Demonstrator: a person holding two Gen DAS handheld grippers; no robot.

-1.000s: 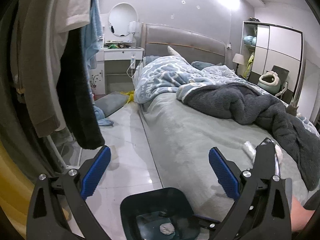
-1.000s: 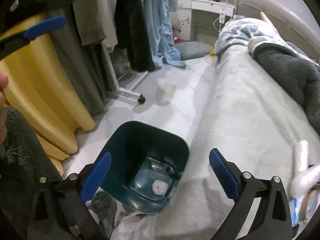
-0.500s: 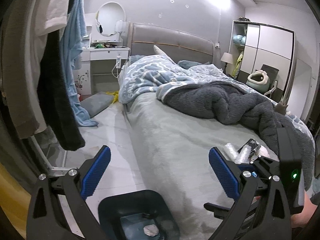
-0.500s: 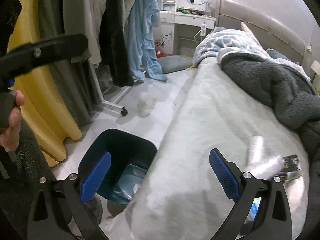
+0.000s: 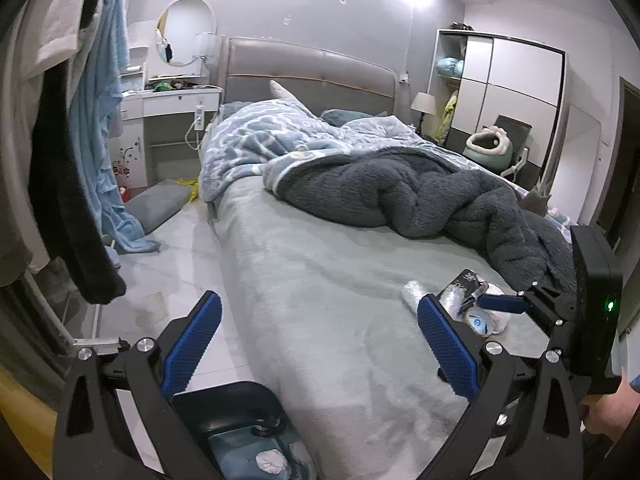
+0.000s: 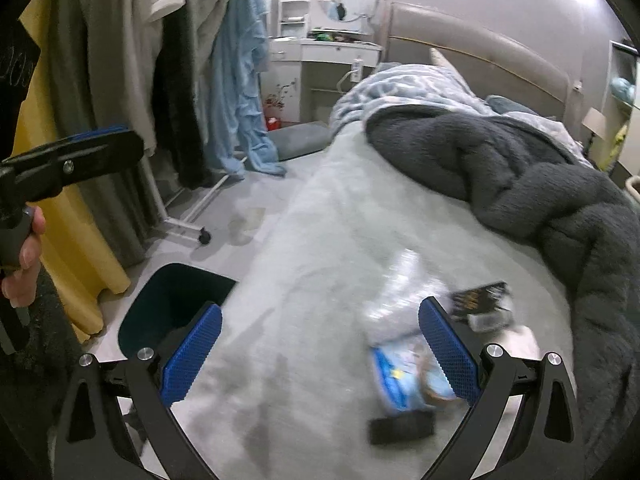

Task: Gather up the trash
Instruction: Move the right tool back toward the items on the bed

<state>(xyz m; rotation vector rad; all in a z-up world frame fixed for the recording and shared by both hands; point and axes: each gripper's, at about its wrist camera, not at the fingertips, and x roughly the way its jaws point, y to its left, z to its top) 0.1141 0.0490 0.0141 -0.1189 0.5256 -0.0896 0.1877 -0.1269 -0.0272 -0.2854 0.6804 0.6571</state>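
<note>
A dark teal bin stands on the floor beside the bed; in the left wrist view its inside holds a white crumpled wad. Trash lies on the grey bed sheet: a clear crinkled plastic wrapper, a blue and white packet, a black packet and a small black object. My right gripper is open and empty just above this trash. My left gripper is open and empty, over the bed edge above the bin. The right gripper also shows in the left wrist view.
A dark grey fleece blanket and a blue patterned duvet are heaped on the bed. Clothes hang on a wheeled rack at the left. A yellow curtain hangs near the bin. A white dressing table stands by the headboard.
My right gripper has swung from over the bin to the trash pile on the bed. The left gripper's view has shifted right and up, and the bin has dropped lower in it.
</note>
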